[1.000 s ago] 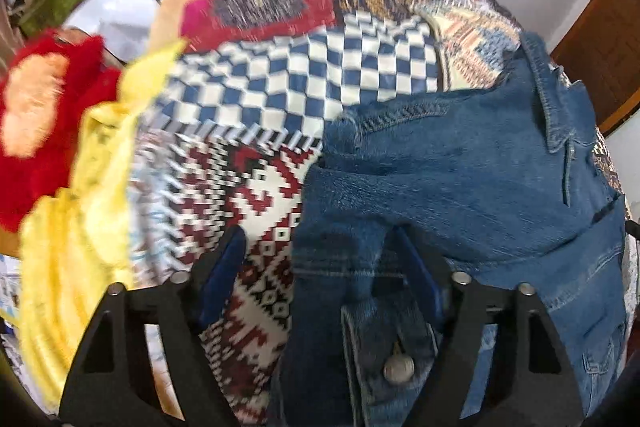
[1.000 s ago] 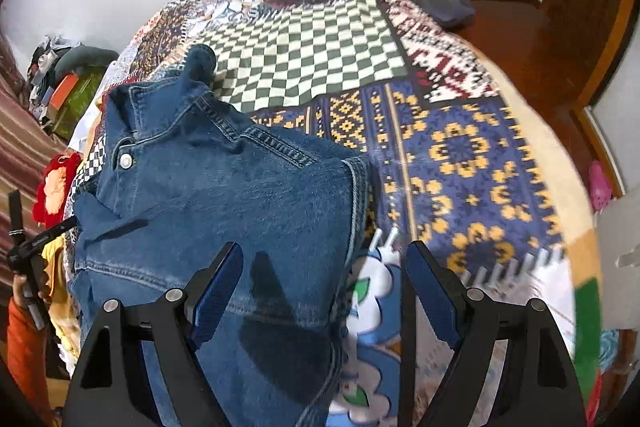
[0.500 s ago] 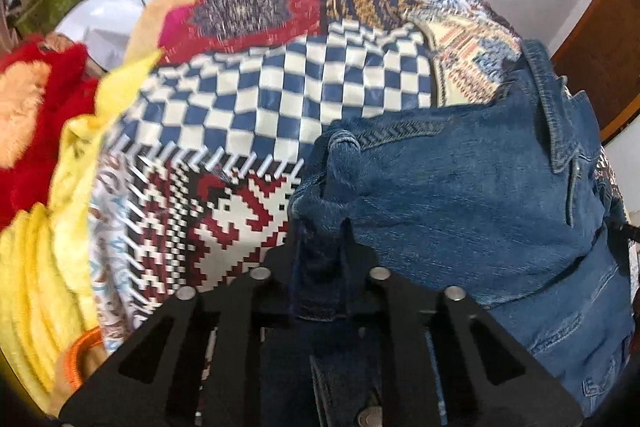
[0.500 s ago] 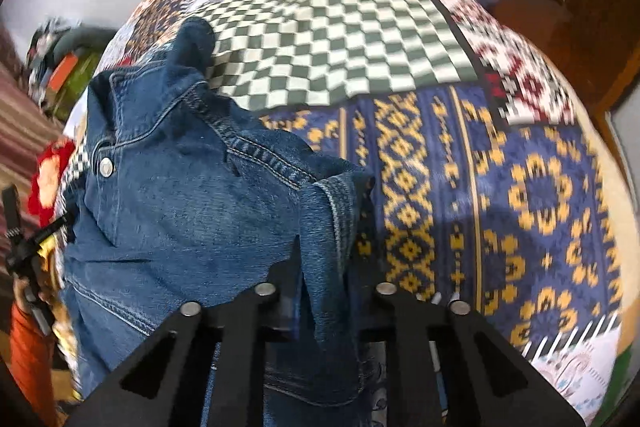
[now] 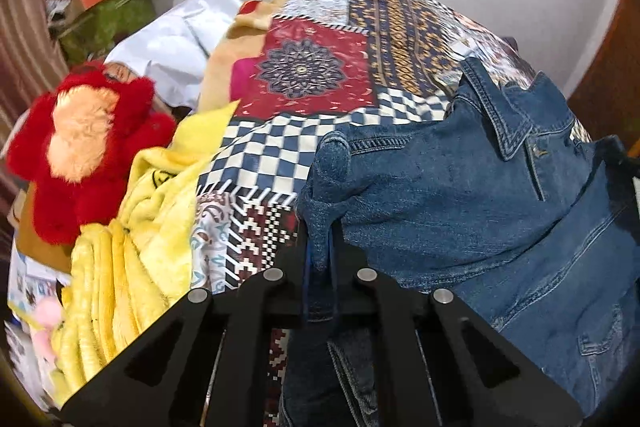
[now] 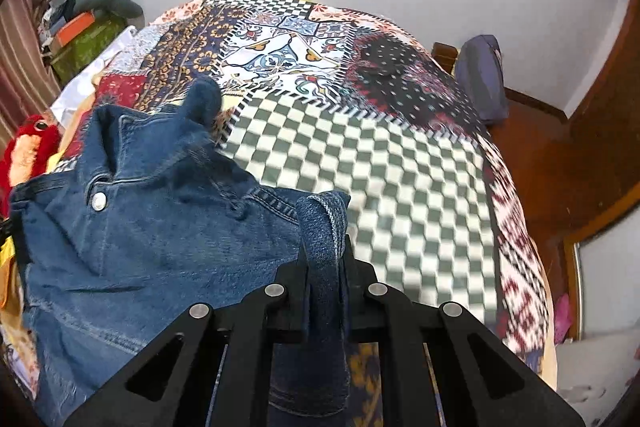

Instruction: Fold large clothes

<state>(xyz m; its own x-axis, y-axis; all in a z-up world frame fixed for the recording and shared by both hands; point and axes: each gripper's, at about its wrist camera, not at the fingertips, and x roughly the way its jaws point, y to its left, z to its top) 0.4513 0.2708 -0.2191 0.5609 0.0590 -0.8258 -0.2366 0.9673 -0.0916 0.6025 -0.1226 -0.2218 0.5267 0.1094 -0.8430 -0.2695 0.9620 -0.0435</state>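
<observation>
A blue denim jacket (image 5: pixel 472 195) lies on a patchwork bedspread (image 5: pixel 320 67). My left gripper (image 5: pixel 320 259) is shut on a bunched edge of the jacket at its left side and holds it raised. In the right wrist view the jacket (image 6: pixel 152 227) fills the lower left, collar and a metal button showing. My right gripper (image 6: pixel 324 259) is shut on a folded hem corner of the jacket at its right side, lifted above the bedspread (image 6: pixel 380 179).
A red plush toy (image 5: pixel 80 147) and a yellow blanket (image 5: pixel 132 235) lie at the bed's left edge, with white cloth (image 5: pixel 176 43) behind. A cluttered pile (image 6: pixel 80 27) stands at the far left wall. A dark bag (image 6: pixel 480 75) and wooden floor lie to the right.
Both grippers closed on the jacket's side edges about half a second ago. They have since lifted the gripped denim up and away from the bed, and both views now tilt toward the far wall.
</observation>
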